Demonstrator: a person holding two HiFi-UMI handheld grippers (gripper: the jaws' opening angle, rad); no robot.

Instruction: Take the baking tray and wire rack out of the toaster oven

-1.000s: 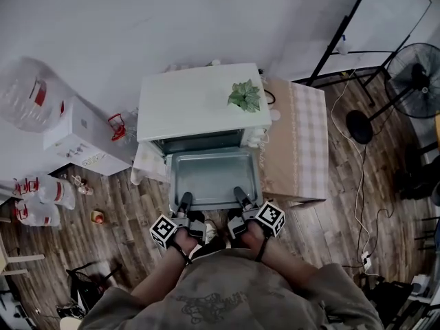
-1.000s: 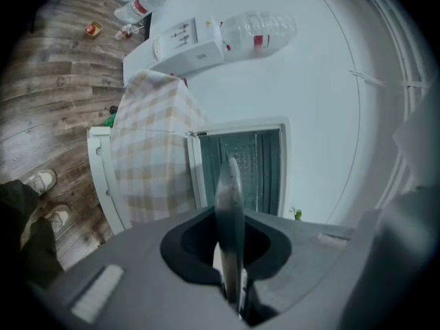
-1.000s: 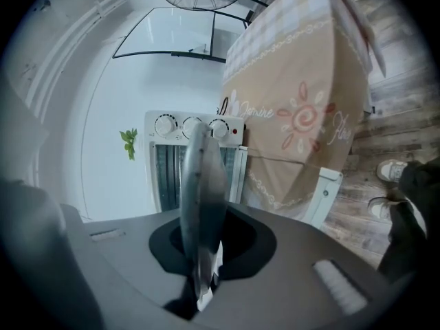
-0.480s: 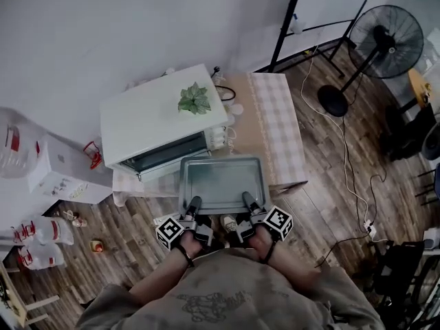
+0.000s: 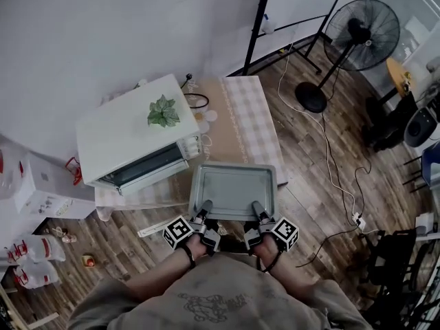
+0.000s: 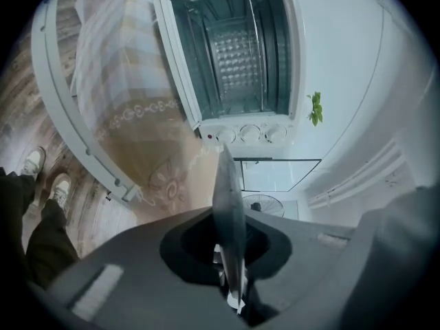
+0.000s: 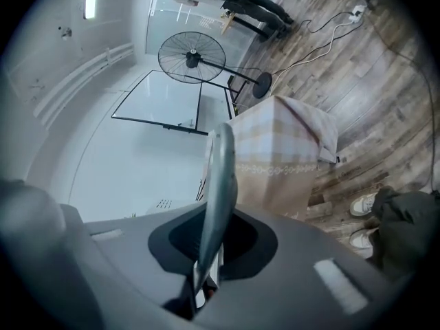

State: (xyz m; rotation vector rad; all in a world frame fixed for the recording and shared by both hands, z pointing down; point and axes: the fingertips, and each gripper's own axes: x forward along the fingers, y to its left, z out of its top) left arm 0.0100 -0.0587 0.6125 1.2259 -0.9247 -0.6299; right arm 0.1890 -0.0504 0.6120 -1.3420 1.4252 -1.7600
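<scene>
Head view: baking tray point(image 5: 234, 188) held level in the air over the front edge of the surface point(image 5: 251, 126), clear of the toaster oven point(image 5: 127, 139); left gripper point(image 5: 205, 206) and right gripper point(image 5: 256, 206) on its near rim. Left gripper view: fingers closed on that thin rim; oven cavity open beyond, a wire line across it, likely the wire rack point(image 6: 252, 47). Right gripper view: fingers likewise clamped on the rim; risk of tipping or slipping, with so narrow a hold along one edge only.

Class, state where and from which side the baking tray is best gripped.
Grip the baking tray by its thin near lip, from the person's side, left gripper and right gripper spaced apart: the lip slips between jaws, and two holds keep it level.
</scene>
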